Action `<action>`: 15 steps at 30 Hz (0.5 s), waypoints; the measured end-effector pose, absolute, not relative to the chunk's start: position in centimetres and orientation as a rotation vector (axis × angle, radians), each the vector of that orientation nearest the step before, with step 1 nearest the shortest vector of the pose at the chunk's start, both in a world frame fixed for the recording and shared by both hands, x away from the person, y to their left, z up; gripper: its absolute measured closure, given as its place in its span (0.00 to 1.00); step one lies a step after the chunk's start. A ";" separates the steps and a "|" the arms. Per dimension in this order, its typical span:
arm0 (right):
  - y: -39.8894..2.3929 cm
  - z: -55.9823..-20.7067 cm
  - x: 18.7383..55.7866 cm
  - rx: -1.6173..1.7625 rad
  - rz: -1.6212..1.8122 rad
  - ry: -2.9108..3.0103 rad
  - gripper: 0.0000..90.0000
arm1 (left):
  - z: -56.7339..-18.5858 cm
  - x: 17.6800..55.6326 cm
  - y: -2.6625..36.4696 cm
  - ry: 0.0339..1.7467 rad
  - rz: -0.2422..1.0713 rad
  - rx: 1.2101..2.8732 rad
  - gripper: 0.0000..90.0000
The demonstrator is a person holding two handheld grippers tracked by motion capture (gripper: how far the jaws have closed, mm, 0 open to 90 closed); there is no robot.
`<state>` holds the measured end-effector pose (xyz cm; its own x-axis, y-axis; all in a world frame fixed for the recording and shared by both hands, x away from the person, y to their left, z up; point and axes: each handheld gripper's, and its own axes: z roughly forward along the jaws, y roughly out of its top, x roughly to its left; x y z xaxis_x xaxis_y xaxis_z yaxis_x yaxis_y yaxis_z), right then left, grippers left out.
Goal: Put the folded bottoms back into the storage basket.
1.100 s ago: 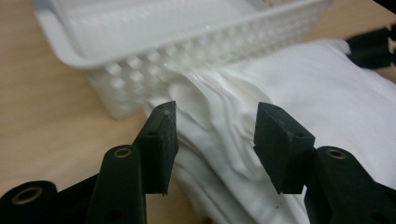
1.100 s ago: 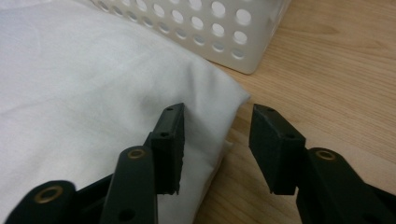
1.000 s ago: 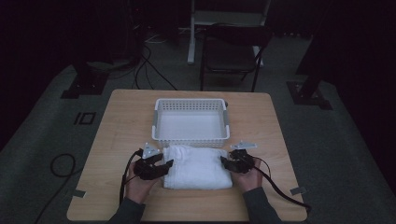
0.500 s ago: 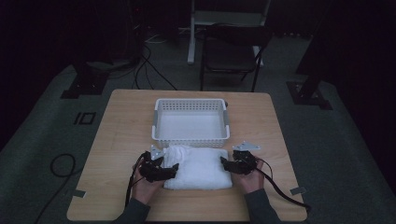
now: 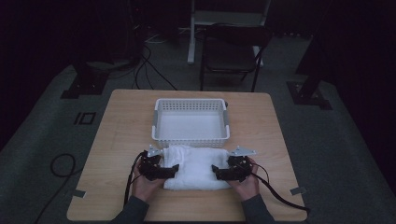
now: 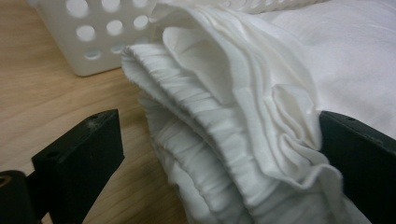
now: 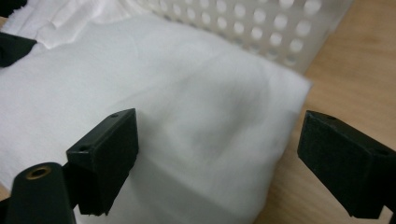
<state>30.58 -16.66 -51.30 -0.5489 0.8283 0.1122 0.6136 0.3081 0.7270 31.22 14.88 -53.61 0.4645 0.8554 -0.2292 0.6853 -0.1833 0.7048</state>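
folded white cloth [image 5: 196,167] lies on desk [image 5: 121,126] just before white basket [image 5: 191,122]. left gripper [image 5: 161,171] and right gripper [image 5: 224,173] flank its ends, jaws apart around the edges. judged soft, light, limp; best taken at the thick layered hems

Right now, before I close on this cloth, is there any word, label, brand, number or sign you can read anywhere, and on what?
None: no readable text in any view.
Folded white cloth: no tag or print shows on it, nor on its gathered edge in the left gripper view.
White basket: plain perforated walls, no label.
Left gripper and right gripper: black fingers, no markings.
Floor: a dark square mark, not lettering.
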 end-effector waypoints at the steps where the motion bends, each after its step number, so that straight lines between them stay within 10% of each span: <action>1: -16.7 -51.5 30.6 1.322 1.088 2.299 0.13 | -53.8 31.3 14.9 1.294 0.255 1.927 0.02; 15: -17.3 -53.6 31.7 1.433 1.128 2.366 0.11 | -55.2 32.0 15.1 1.301 0.128 1.870 0.02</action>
